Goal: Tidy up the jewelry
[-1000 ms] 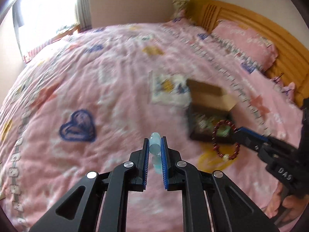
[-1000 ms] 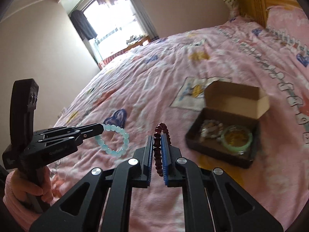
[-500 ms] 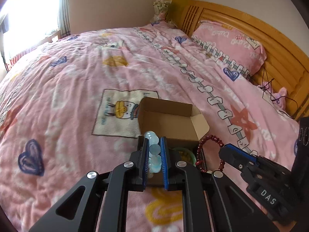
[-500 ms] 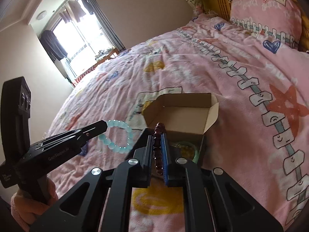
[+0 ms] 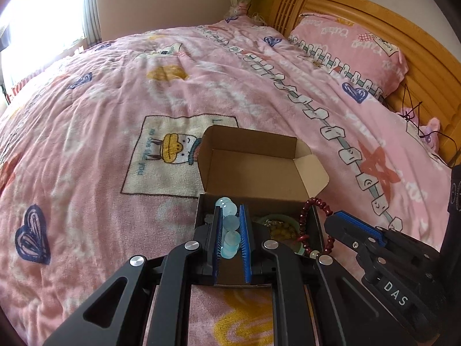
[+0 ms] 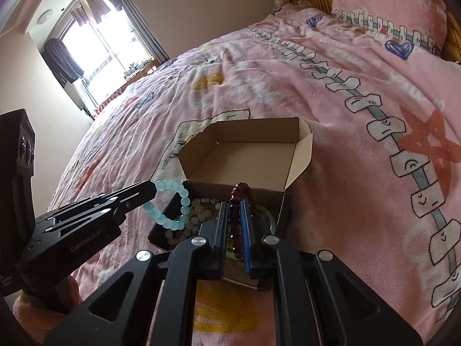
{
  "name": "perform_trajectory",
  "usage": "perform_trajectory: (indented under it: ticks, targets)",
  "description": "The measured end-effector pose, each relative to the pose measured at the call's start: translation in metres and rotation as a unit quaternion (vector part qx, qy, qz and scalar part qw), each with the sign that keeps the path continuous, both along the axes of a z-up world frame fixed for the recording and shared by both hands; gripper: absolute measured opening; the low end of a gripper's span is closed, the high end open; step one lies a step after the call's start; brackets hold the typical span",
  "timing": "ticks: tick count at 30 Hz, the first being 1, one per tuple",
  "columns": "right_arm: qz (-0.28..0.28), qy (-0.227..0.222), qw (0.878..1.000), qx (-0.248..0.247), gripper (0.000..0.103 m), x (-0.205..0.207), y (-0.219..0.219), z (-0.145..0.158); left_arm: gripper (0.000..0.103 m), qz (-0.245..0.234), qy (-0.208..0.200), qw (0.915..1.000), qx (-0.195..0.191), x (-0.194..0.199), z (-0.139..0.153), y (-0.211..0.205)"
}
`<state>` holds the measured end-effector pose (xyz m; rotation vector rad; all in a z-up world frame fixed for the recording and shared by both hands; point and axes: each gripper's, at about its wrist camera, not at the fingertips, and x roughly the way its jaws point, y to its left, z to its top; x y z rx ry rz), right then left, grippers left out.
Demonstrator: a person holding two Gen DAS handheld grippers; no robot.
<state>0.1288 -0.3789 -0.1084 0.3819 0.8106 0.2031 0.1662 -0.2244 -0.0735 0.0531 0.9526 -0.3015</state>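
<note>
An open cardboard box (image 5: 253,170) (image 6: 245,155) lies on the pink bed, lid flipped back, with several bracelets inside, among them a green bangle (image 5: 283,223) (image 6: 266,213). My left gripper (image 5: 230,216) (image 6: 152,187) is shut on a light blue bead bracelet (image 5: 230,225) (image 6: 173,201) and holds it over the box's left part. My right gripper (image 6: 235,204) (image 5: 331,219) is shut on a dark red bead bracelet (image 6: 234,222) (image 5: 305,225) and holds it over the box's right part.
The pink patterned quilt (image 5: 115,115) covers the bed. A pink pillow (image 5: 345,46) and wooden headboard (image 5: 403,28) are at the far right. A bright window (image 6: 100,43) is at the far left.
Both grippers have moved forward with their bracelets from beside the box to just over its open compartment. The box has grown larger in both views.
</note>
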Motion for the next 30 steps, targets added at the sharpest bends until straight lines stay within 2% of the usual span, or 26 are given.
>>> perform_trajectory:
  ticks: [7,13,15,17,20,21,23,24,27,28,30]
  targets:
    - [0.006,0.003,1.0,0.001,0.01,0.002,0.005,-0.003,0.013,0.008,0.002,1.0,0.003,0.0,0.003,0.001]
    - [0.005,-0.003,1.0,-0.002,0.013,0.001,0.006,0.001,0.015,0.015,-0.023,0.9993,0.026,-0.006,0.015,0.0]
    - [0.001,-0.004,1.0,-0.004,0.013,0.0,0.004,0.003,0.028,0.015,-0.024,0.9993,0.023,-0.005,0.019,0.001]
    - [-0.006,-0.005,1.0,-0.006,0.013,-0.004,-0.001,0.008,0.052,0.015,-0.037,0.9989,0.026,-0.01,0.028,0.001]
    - [-0.014,-0.013,1.0,-0.016,0.015,-0.012,-0.007,0.019,0.059,0.013,-0.057,0.9977,0.033,-0.018,0.039,0.002]
    - [-0.017,-0.019,0.999,-0.024,0.019,-0.017,-0.008,0.026,0.061,0.009,-0.06,0.9976,0.034,-0.022,0.043,0.002]
    - [-0.01,-0.028,0.999,-0.04,0.041,-0.023,-0.009,0.034,0.068,0.006,-0.062,0.9975,0.033,-0.026,0.048,0.004]
    - [-0.005,-0.035,0.998,-0.051,0.056,-0.027,-0.008,0.038,0.069,0.005,-0.063,0.9975,0.032,-0.029,0.051,0.005]
    - [-0.003,-0.047,0.995,-0.085,0.066,-0.041,-0.009,0.049,0.072,-0.002,-0.066,0.9974,0.03,-0.039,0.06,0.009]
    - [0.0,-0.045,0.995,-0.09,0.076,-0.046,-0.009,0.052,0.075,-0.003,-0.067,0.9973,0.031,-0.043,0.063,0.011]
    - [0.002,-0.041,0.994,-0.104,0.09,-0.053,-0.009,0.056,0.076,-0.005,-0.071,0.9971,0.029,-0.051,0.067,0.015]
